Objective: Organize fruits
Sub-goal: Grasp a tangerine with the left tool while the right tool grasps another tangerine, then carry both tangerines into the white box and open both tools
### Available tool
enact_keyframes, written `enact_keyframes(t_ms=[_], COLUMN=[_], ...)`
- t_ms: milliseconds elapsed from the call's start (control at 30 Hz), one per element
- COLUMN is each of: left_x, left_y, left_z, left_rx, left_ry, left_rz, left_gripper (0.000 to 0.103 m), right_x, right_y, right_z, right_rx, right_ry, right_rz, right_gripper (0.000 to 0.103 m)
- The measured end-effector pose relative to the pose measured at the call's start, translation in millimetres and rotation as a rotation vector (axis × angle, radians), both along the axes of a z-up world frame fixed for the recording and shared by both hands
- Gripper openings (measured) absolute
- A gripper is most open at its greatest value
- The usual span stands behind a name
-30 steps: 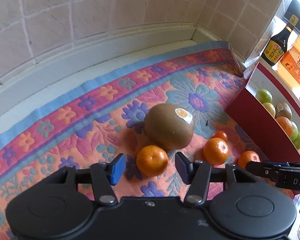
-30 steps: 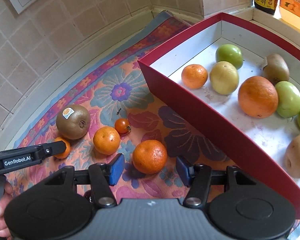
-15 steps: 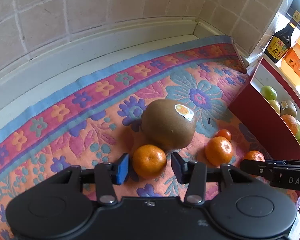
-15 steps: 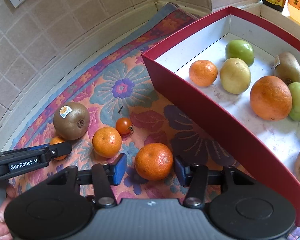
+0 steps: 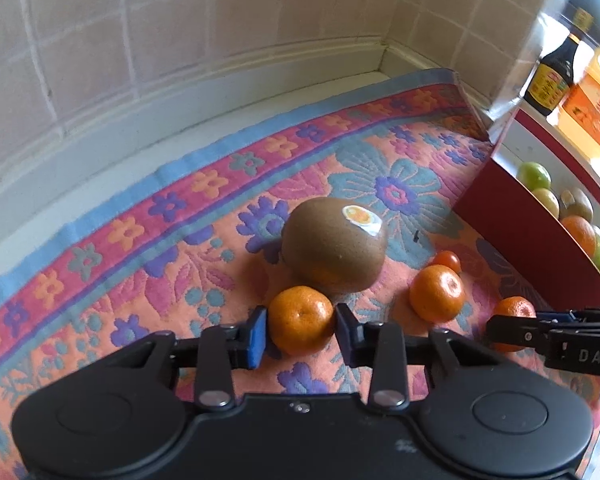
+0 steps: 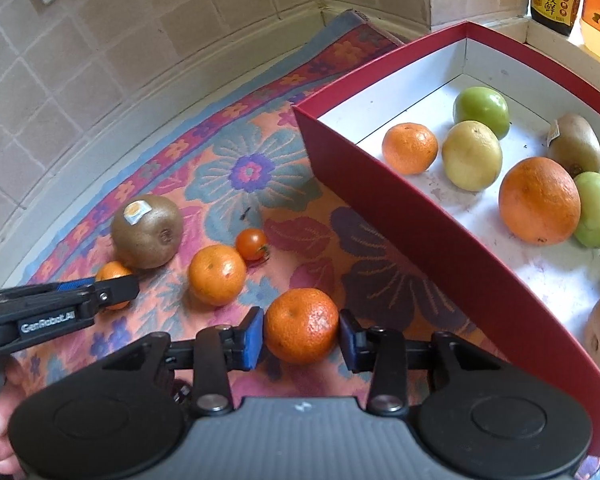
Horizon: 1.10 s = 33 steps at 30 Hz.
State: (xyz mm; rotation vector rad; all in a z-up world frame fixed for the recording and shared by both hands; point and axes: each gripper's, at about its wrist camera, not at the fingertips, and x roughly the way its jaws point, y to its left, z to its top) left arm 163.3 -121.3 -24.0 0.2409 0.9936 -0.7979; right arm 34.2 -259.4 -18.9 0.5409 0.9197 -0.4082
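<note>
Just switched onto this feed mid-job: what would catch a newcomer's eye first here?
Each gripper straddles a mandarin on the flowered mat, jaws closing: the left gripper around the mandarin near the kiwi, the right gripper around the mandarin beside the red box. The red box, at right, already holds several fruits.

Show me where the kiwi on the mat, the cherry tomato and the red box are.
kiwi (image 6: pixel 146 236): right wrist view, middle of its brown skin.
cherry tomato (image 6: pixel 251 244): right wrist view, centre of the fruit.
red box (image 6: pixel 412 236): right wrist view, outer face of its near wall.
</note>
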Motion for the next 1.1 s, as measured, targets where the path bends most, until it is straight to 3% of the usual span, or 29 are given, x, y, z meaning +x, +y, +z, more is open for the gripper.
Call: enact_keyframes(t_ms=[167, 400, 767, 933, 1100], left_x=[-11.0, -34.4, -61.6, -69.8, -66.8], left_y=[2.7, -26.5, -124.0, -168.9, -200.5], left_z=[26.5, 68.1, 127.2, 129.5, 98.0], left_rx=[-0.061, -0.128, -0.215, -0.196, -0.15], left_ry=[-0.025, -0.093, -0.177, -0.182, -0.066], left_rz=[0.01, -0.051, -0.241, -0.292, -0.32], left_gripper=[0.042, 0.042, 0.042, 0.043, 0.043], right_x=[-15.7, -59.2, -133.1, -141.5, -126.7], right_y=[10.7, -2.6, -83.1, -121.3, -144.3], right_z=[15.3, 52.1, 100.1, 92.4, 64.4], right_rx=[-0.012, -0.032, -0.127, -0.082, 0.042], right_ry=[-0.028, -0.12, -0.19, -0.161, -0.107], right_rz=[0.057, 0.036, -0.157, -0.165, -0.139], right_gripper=[0.041, 0.041, 0.041, 0.041, 0.041])
